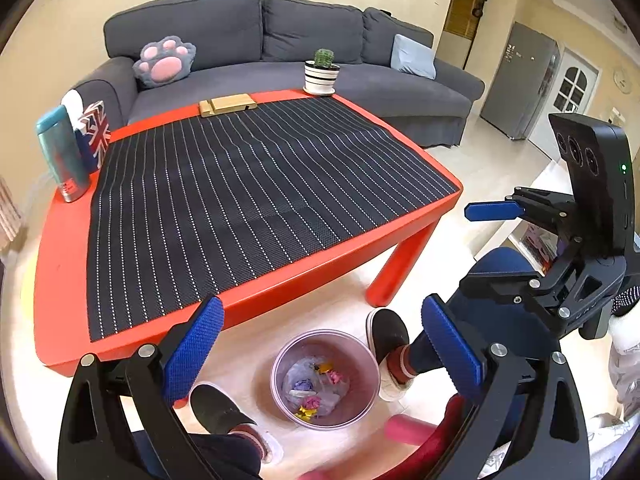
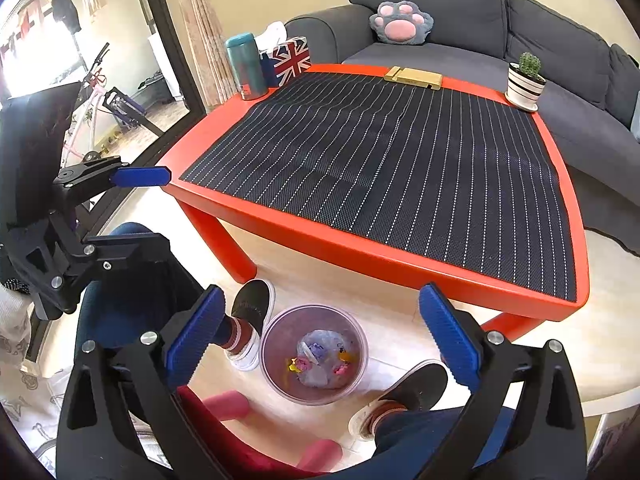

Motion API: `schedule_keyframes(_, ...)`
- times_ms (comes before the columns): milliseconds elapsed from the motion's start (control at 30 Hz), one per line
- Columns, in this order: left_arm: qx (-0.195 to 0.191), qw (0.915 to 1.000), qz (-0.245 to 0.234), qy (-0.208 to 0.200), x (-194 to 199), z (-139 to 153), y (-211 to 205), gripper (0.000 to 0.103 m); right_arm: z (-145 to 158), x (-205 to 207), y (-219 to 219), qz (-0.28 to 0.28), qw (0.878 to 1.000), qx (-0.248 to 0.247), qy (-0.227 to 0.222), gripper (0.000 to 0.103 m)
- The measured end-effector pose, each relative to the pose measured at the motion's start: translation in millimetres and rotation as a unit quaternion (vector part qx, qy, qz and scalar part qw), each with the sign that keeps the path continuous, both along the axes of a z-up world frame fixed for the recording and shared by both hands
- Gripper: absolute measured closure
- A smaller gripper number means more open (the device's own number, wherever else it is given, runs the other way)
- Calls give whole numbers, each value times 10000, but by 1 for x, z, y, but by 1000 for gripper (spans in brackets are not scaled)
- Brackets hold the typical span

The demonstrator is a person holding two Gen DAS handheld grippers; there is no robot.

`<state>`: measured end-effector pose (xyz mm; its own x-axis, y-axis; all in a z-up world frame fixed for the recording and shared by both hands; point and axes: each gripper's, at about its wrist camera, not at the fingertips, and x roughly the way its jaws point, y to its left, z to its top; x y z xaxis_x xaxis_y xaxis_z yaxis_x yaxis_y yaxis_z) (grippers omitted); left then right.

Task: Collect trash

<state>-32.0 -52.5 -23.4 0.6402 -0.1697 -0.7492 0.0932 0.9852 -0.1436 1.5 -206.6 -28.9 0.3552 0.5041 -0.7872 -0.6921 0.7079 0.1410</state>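
Red table (image 1: 256, 300), striped mat (image 1: 248, 200); grey sofa (image 1: 280, 40) behind.

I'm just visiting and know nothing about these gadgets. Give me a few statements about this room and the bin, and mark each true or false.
1. The bin stands on the floor between the person's feet. True.
2. The left gripper is holding a wrapper. False: its jaws are wide open with nothing between them.
3. The bin holds crumpled colourful scraps. True.
4. The cactus pot sits on the sofa. False: it stands on the red table, at a far corner.
5. The right gripper is open. True.
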Motion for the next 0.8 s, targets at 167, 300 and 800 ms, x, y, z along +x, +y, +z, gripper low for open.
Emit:
schedule_keyframes(167, -19, 9999, 129, -53, 1, 3, 7, 8, 6, 5, 2, -110, 9999, -35, -96, 5)
schedule_keyframes(300, 76, 9995, 295, -112, 5, 11, 14, 8, 16, 13, 5, -215, 9994, -23, -253, 5)
schedule_keyframes(800, 272, 9955, 741, -516, 49, 45, 58, 8, 66, 71, 26, -502, 9950, 187, -844, 4)
